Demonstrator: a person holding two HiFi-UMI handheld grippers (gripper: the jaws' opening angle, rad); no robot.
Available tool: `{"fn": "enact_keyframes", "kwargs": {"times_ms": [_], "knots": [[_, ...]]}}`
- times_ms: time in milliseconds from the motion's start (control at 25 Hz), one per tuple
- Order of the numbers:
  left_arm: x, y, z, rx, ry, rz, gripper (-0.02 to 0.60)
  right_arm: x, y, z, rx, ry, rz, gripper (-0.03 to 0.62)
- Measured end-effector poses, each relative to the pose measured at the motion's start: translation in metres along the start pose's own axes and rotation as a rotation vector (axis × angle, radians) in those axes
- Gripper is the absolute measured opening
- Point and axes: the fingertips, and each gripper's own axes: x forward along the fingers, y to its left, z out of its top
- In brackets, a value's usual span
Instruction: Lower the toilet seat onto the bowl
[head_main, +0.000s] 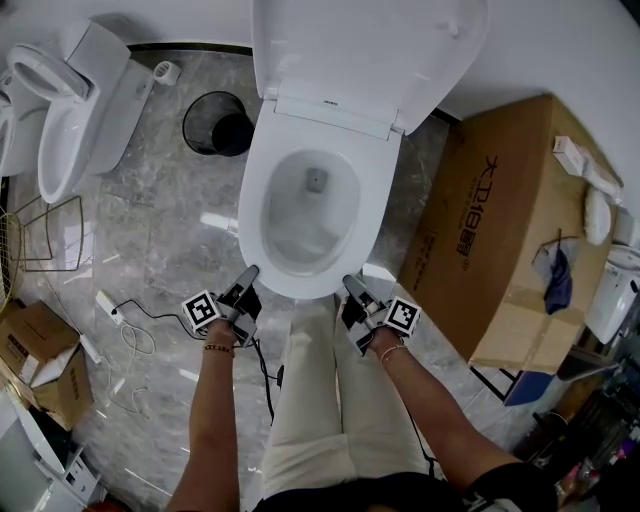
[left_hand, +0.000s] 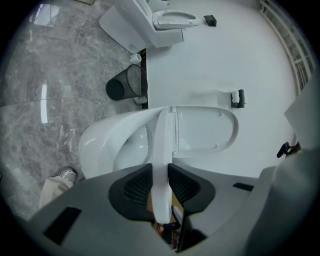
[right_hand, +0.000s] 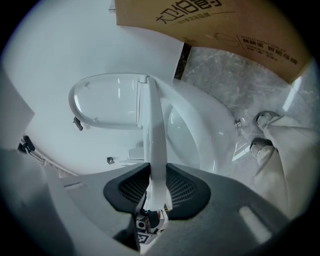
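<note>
- Grey marble-look floor (head_main: 150, 250), white wall behind. Cardboard box (head_main: 500, 220) on the person's right of the toilet, black bin (head_main: 215, 122) on the left.
- Fixed part: porcelain bowl (left_hand: 102, 142). The lid (head_main: 370, 50) stands upright at the rear.
- Moving part: seat (left_hand: 163, 145), hinged at rear. Pos.: partway down, between lid and bowl, gap to rim visible, not yet seated.
- Handling (est.): rigid plastic ring, moderate wt., glossy and so slippery. Likely to slam if released. Hold the front edge, one grip per side, far from the hinge for max. control.
- L gripper (head_main: 249, 272): jaws clamped on seat's front edge, left side.
- R gripper (head_main: 351, 284): jaws clamped on same edge, right side.
</note>
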Motion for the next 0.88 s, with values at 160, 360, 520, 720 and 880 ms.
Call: {"fn": "enact_keyframes", "kwargs": {"times_ms": [160,360,520,720,880], "knots": [[0.000,0.009,0.002,0.003,-0.008,0.007,0.095,0.002,-0.009,0.000,-0.013,0.006,-0.007,0.102],[0.003,0.019,0.002,0.010,-0.018,0.032,0.100,0.004,-0.019,0.001,-0.025,0.014,-0.022,0.103],[0.005,0.033,0.005,0.036,-0.033,0.074,0.103,0.007,-0.032,0.004,-0.045,0.014,-0.049,0.105],[-0.001,0.057,0.012,0.138,-0.058,0.212,0.115,0.002,-0.056,0.004,-0.038,-0.008,-0.193,0.109],[-0.015,0.070,0.015,0.175,-0.106,0.326,0.151,-0.003,-0.058,0.005,-0.045,-0.027,-0.243,0.110]]}}
